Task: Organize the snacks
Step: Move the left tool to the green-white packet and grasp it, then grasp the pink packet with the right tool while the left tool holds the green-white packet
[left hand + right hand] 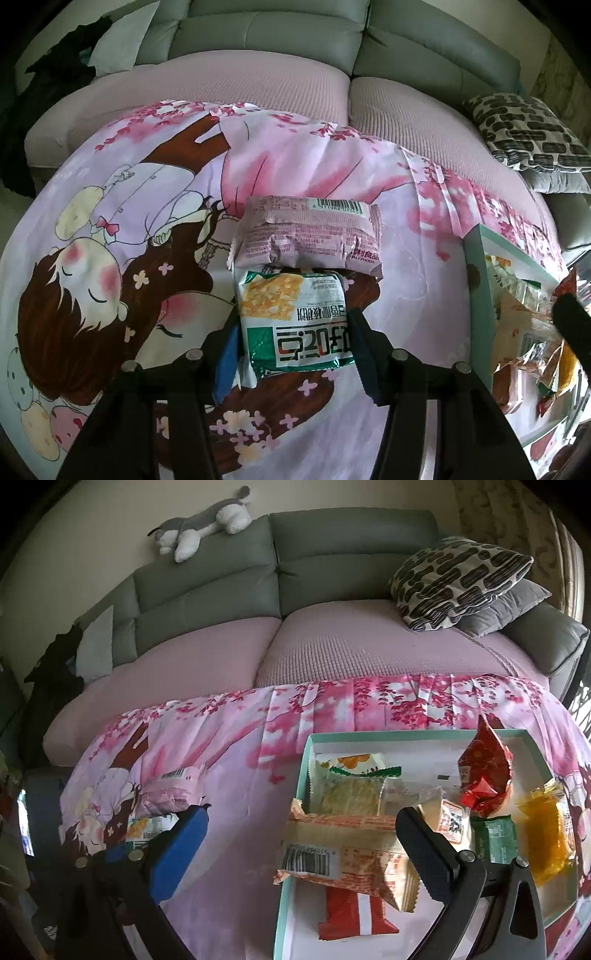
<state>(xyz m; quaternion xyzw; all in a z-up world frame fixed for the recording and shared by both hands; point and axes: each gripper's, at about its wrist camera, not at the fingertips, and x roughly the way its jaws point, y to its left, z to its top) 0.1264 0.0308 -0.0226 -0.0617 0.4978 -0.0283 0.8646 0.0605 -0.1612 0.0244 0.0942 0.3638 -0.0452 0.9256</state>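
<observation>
In the left wrist view my left gripper stands around a green and white snack packet lying on the pink cartoon cloth; the jaws sit at its sides. A pink packet lies just beyond it, touching it. In the right wrist view my right gripper is open wide above the near left corner of a mint-edged white box. The box holds several snacks: an orange-red brick-print packet, a clear wafer packet, a red foil packet, a yellow packet.
The pink cartoon cloth covers the table. A grey sofa with pink seat covers stands behind it. A black and white patterned cushion and a plush toy rest on the sofa. The box also shows at right.
</observation>
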